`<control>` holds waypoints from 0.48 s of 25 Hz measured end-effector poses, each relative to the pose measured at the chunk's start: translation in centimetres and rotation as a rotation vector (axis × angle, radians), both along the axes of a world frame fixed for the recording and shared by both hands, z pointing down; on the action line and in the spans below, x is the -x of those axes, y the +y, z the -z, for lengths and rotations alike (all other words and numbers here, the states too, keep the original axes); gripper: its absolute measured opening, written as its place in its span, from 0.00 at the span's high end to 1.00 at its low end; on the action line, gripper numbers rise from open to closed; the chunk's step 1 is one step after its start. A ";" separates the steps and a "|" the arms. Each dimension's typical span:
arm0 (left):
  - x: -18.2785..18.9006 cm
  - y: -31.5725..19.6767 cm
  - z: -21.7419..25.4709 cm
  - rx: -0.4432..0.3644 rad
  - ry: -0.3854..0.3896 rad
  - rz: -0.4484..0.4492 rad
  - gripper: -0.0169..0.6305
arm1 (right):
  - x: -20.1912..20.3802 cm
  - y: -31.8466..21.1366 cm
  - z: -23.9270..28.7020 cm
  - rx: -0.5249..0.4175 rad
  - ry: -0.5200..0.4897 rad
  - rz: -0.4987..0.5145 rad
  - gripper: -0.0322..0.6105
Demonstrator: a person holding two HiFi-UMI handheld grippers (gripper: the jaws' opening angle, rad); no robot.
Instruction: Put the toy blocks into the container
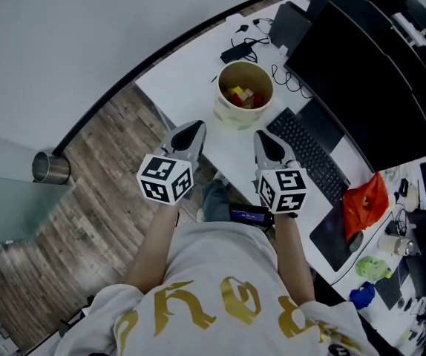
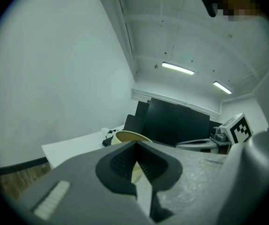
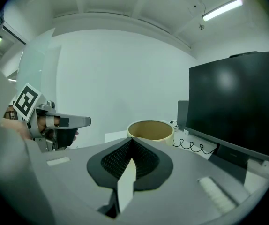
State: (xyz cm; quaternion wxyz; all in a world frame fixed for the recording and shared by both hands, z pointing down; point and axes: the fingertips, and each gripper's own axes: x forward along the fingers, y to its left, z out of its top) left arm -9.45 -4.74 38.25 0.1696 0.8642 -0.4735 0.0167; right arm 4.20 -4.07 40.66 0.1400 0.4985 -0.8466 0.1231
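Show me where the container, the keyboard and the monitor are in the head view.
Container point(image 1: 231, 117): head view, on its outer wall below the rim.
Keyboard point(image 1: 311, 156): head view, on the middle keys.
Monitor point(image 1: 369, 87): head view, on the dark screen.

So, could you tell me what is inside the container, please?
From above, the container holds toy blocks: red, yellow and tan pieces show on top. Anything beneath them is covered, and both gripper views catch only its rim and inner wall.
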 end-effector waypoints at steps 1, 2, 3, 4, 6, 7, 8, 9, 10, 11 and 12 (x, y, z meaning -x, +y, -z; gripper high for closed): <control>0.0 0.0 0.0 0.001 0.000 0.002 0.97 | 0.0 0.0 0.0 0.000 -0.002 0.000 0.92; 0.0 0.0 -0.1 0.002 0.000 0.003 0.97 | 0.0 0.0 0.0 0.000 -0.003 0.000 0.92; 0.1 0.0 -0.1 0.003 -0.001 0.004 0.97 | -0.1 0.0 0.1 0.000 -0.003 0.001 0.92; 0.1 0.0 -0.1 0.005 -0.002 0.004 0.97 | -0.1 0.0 0.1 -0.001 -0.003 0.003 0.92; 0.0 0.1 -0.1 0.006 -0.002 0.003 0.97 | -0.1 0.1 0.3 -0.005 -0.002 0.007 0.92; 0.0 0.1 -0.1 0.007 -0.002 0.003 0.97 | -0.1 0.1 0.3 -0.006 -0.002 0.008 0.92; 0.0 0.1 -0.1 0.006 -0.001 0.003 0.97 | -0.1 0.2 0.4 -0.007 -0.003 0.007 0.92; -0.1 0.1 -0.1 0.006 -0.001 0.002 0.97 | -0.2 0.2 0.4 -0.007 -0.003 0.005 0.92; -0.1 0.1 -0.1 0.006 0.000 0.002 0.97 | -0.3 0.1 0.4 -0.007 -0.003 0.003 0.92; -0.1 0.1 -0.1 0.006 0.000 0.002 0.97 | -0.3 0.1 0.5 -0.007 -0.004 0.001 0.92; -0.1 0.1 -0.1 0.007 0.000 0.003 0.97 | -0.4 0.1 0.5 -0.008 -0.004 -0.001 0.92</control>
